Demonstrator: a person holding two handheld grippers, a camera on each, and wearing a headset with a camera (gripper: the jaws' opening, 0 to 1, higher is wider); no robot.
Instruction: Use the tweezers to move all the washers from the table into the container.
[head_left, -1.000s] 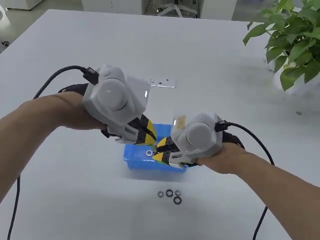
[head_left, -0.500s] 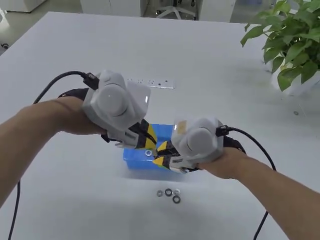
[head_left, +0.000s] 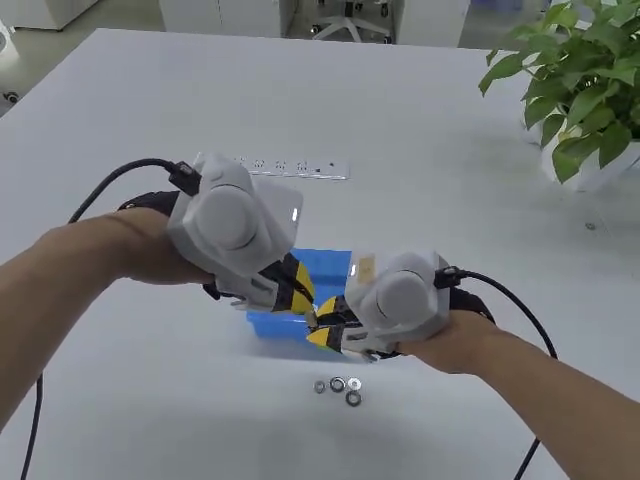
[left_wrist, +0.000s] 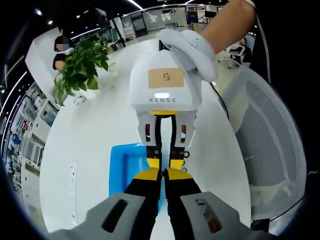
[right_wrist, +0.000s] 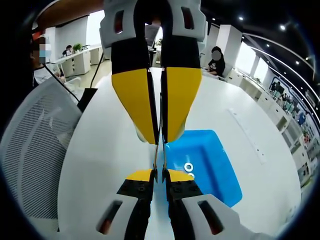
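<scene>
**Left tool (head_left: 300, 298) and right tool (head_left: 322, 330) meet tip to tip over the container (head_left: 325, 264)**

Head view: both tools are rounded white plastic shells with black jaws padded in yellow. Their tips come together just above the near edge of the container. It is a shallow, rectangular blue plastic tray sitting on the smooth, pale grey bench (head_left: 150, 90). A small cluster of round metal washers (head_left: 338, 386) lies on the bench just in front of the container, apart from it. A flat white power strip (head_left: 285, 167) lies beyond, and a leafy plant (head_left: 580, 80) stands at the far right.

Left gripper view: the left tool's (left_wrist: 162, 173) jaws are pressed together, with only a dark seam between the yellow pads. Whether anything is pinched there I cannot tell. The right tool (left_wrist: 162, 163) faces it nose to nose, with a paper sticker (left_wrist: 165, 78) on its glossy shell and the container below. A mesh-backed chair (left_wrist: 270, 140) stands at the right.

Right gripper view: the right tool's (right_wrist: 160, 175) jaws are clamped on a thin, tapering sliver of metal, the tweezers (right_wrist: 157, 152). The sliver runs up into the narrow slit between the left tool's broad yellow pads. Two ring-shaped washers (right_wrist: 188, 167) rest side by side on the container's flat floor.
</scene>
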